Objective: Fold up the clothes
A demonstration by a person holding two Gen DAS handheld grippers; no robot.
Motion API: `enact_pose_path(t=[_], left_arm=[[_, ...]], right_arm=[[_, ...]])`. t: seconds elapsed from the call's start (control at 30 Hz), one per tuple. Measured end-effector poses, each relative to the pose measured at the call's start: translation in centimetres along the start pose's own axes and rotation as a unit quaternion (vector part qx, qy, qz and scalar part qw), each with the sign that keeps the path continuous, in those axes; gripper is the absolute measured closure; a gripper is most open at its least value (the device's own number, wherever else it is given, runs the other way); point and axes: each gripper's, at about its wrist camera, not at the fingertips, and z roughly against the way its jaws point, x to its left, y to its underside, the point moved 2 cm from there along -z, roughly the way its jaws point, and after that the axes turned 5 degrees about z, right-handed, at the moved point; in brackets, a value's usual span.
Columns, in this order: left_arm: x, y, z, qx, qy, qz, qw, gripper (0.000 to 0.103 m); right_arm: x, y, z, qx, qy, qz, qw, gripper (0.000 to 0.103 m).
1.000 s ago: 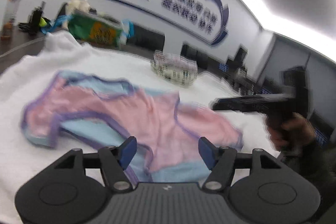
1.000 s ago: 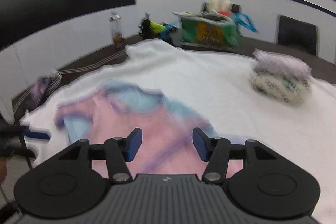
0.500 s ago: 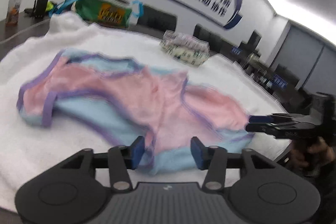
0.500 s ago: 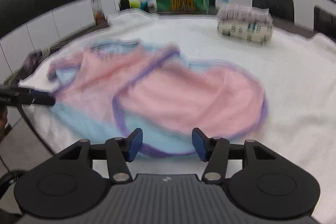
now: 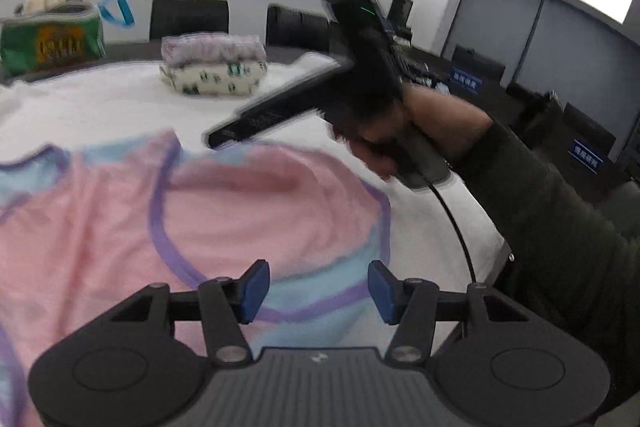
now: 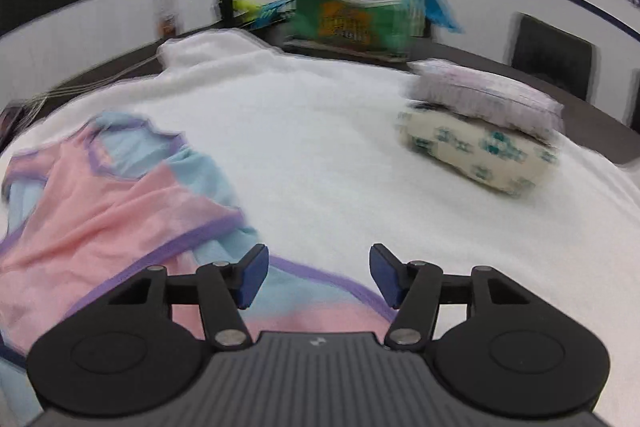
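A pink and light-blue garment [image 5: 256,211] with purple trim lies spread on the white cloth [image 5: 100,107] that covers the table. My left gripper [image 5: 318,287] hangs open just above the garment's light-blue hem, nothing between its fingers. A hand holds my right gripper [image 5: 218,137] tilted down, its tip close over the garment's far edge. In the right wrist view the right gripper [image 6: 319,275] is open over the purple-trimmed edge of the garment [image 6: 120,211], which stretches away to the left across the white cloth [image 6: 320,147].
A stack of folded clothes [image 5: 214,67] [image 6: 480,131] sits on the cloth farther back. A green bag [image 5: 50,43] [image 6: 352,19] and a bottle [image 6: 166,7] stand on the dark table behind. A dark sleeve [image 5: 560,227] and a cable [image 5: 456,227] cross the right side.
Both views have swung and closed in on the garment's right end. The right gripper has come up from the table's edge to the garment's far edge. Both grippers stay open.
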Motion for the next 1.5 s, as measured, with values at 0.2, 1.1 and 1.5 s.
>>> enact_pose_path(t=[0.2, 1.1, 1.5], left_arm=[[1.6, 0.9, -1.0, 0.008, -0.007, 0.033, 0.9994, 0.050], [0.1, 0.0, -0.2, -0.016, 0.057, 0.003, 0.9982, 0.048], [-3.3, 0.7, -4.4, 0.050, 0.079, -0.050, 0.9943, 0.100]], right_arm=[[1.0, -0.2, -2.9, 0.004, -0.084, 0.033, 0.996, 0.045], [-6.6, 4.2, 2.2, -0.011, 0.001, -0.121, 0.993, 0.053], [-4.1, 6.1, 6.5, -0.029, 0.151, -0.148, 0.977, 0.101]])
